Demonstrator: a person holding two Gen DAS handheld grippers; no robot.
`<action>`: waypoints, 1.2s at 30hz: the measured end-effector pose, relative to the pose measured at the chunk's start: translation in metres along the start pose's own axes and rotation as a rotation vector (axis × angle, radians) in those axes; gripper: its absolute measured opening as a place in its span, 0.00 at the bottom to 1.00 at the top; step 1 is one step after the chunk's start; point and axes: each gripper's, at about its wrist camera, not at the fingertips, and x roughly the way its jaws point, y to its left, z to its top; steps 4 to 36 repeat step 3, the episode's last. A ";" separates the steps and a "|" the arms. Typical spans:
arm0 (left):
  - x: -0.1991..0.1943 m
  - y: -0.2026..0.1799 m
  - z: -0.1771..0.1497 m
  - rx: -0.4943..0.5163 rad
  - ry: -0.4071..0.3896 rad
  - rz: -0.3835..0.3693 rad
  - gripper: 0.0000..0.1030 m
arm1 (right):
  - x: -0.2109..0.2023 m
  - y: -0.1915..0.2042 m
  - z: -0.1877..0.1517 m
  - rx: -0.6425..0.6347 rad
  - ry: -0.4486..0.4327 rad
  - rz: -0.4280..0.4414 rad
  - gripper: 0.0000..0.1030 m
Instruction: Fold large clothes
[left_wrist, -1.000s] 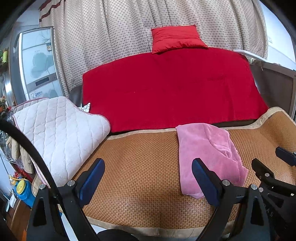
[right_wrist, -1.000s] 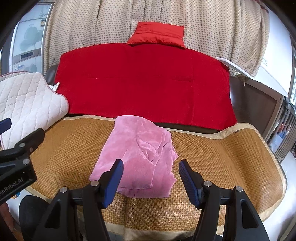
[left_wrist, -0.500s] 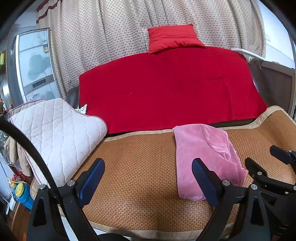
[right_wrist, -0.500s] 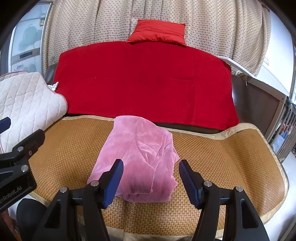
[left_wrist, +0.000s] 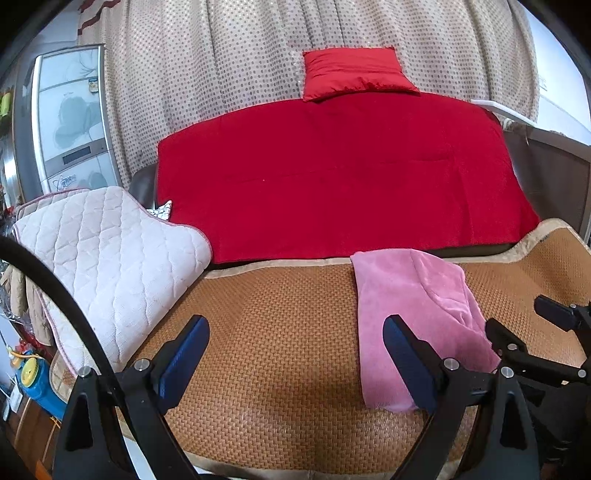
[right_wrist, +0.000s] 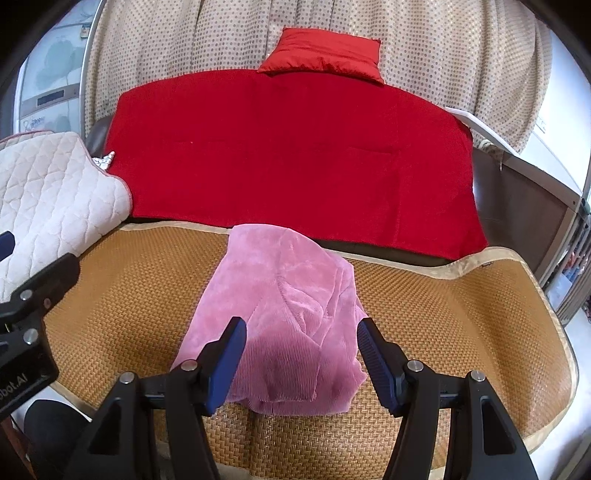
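A pink fleece garment (right_wrist: 284, 295) lies folded in a rough rectangle on the woven brown mat (right_wrist: 461, 314) that covers the sofa seat. It also shows in the left wrist view (left_wrist: 417, 310), right of centre. My right gripper (right_wrist: 299, 339) is open and empty, held just above the garment's near edge. My left gripper (left_wrist: 295, 339) is open and empty over bare mat (left_wrist: 277, 332), left of the garment. The right gripper's fingers (left_wrist: 557, 317) show at the right edge of the left view.
A red blanket (right_wrist: 295, 158) covers the sofa back, with a red cushion (right_wrist: 325, 48) on top. A white quilted pad (left_wrist: 103, 258) drapes the left armrest. A dotted curtain (left_wrist: 240, 55) hangs behind. A fridge (left_wrist: 70, 118) stands at far left.
Both grippers have pulled slightly back and up from the sofa; the garment lies still and both grippers stay open.
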 end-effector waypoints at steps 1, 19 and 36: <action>0.005 0.001 0.000 -0.001 0.006 0.004 0.92 | 0.003 -0.001 0.000 0.002 0.001 -0.004 0.65; 0.021 0.003 0.001 0.004 0.043 -0.003 0.92 | 0.011 -0.004 0.002 0.003 0.011 -0.011 0.65; 0.021 0.003 0.001 0.004 0.043 -0.003 0.92 | 0.011 -0.004 0.002 0.003 0.011 -0.011 0.65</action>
